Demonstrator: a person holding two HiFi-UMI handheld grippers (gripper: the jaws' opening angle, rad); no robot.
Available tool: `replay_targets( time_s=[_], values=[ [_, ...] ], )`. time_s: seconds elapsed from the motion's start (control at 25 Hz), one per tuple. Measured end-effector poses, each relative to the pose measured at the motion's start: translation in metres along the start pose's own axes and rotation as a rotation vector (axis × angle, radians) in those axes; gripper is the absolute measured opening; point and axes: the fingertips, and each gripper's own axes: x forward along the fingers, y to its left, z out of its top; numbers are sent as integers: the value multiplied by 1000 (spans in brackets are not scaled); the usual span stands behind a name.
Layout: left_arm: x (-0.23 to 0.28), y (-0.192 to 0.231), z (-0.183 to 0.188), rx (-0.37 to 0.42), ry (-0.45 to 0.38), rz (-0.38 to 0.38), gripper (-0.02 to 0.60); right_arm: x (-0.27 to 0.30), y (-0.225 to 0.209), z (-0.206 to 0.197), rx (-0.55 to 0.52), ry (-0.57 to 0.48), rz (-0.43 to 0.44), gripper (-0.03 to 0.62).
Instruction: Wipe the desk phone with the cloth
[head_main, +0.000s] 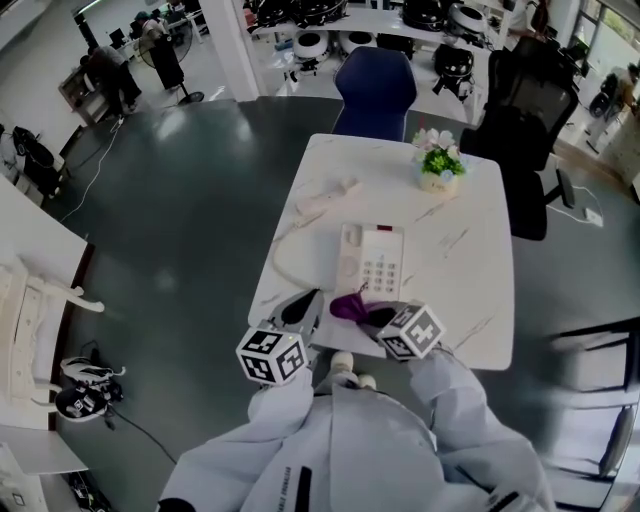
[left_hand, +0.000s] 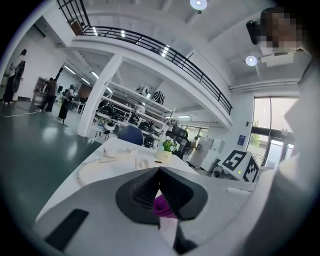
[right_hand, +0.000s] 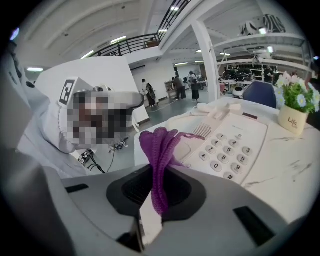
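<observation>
A white desk phone (head_main: 375, 260) (right_hand: 230, 145) lies in the middle of the white table (head_main: 465, 290). Its handset (head_main: 325, 195) (right_hand: 215, 111) rests off the cradle at the far left, joined by a coiled cord. A purple cloth (head_main: 350, 305) (right_hand: 157, 147) (left_hand: 162, 205) hangs just in front of the phone's near edge. My right gripper (head_main: 380, 318) (right_hand: 159, 172) is shut on it, with the cloth sticking out past the jaws. The left gripper (head_main: 305, 310) (left_hand: 160, 172) is at the cloth's left end, its jaws closed with purple showing between them.
A small pot of flowers (head_main: 438, 165) (right_hand: 295, 112) stands at the table's far right. A blue chair (head_main: 375, 90) is at the far end and a black office chair (head_main: 525, 120) at the far right corner. People stand far off across the hall.
</observation>
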Motion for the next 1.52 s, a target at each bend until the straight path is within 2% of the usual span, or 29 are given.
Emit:
replay_targets(
  time_s=[0.4,0.84,1.04,1.52],
  values=[
    [-8,3,32,79,-37,-26,-2,-65,-15,54,111,-387,-57,40],
    [4,-4,63,155,-90,-81,-2,-112,-43,84,133,-664,-165,40],
    [3,0,81,172,-124,-71,-3,-134,-54,93,161,-742,-205,40],
    [6,11,104,199,-183,-39,-2,-165,-76,104,169,-843,-292,40]
  ],
)
